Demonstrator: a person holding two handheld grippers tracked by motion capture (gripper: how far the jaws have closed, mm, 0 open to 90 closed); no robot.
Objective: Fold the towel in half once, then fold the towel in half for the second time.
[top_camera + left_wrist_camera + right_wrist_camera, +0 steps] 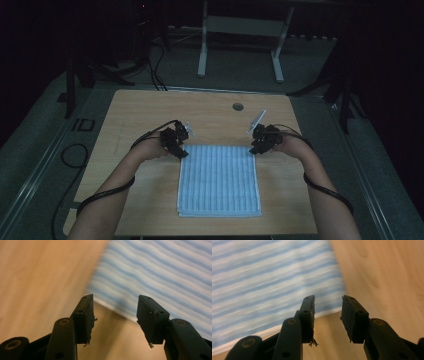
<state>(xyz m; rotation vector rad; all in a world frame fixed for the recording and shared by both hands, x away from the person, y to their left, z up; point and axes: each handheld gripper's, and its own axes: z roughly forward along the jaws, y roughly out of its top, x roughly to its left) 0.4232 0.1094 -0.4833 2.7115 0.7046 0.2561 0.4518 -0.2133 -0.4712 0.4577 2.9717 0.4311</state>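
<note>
Towel: my blue-and-white striped towel [219,180] lies flat on the wooden table [150,107], folded into a neat rectangle, its near edge close to my side of the table.

Far corners: each far corner of the towel sits right by one of my claws, left corner by the left claw, right corner by the right.

Left claw: my left claw [176,143] is at the far left corner; in the left gripper view [113,315] the jaws stand clearly apart with bare air between them (nothing pinched), the towel's edge passing beyond the tips and blurred.

Right claw: my right claw [261,141] is at the far right corner; in the right gripper view [327,315] there is a plain gap between the jaws, and no cloth in it, with the towel's corner just beyond the tips, also blurred.

Hold: I have hold of nothing with either claw.

Arms: both my forearms come in from the near edge, either side of the towel, a black cable looping round each.

Table top: a small round hole [238,106] sits near the far edge, well apart from the towel.

Contact: whether my jaw tips brush the cloth I cannot tell.
</note>
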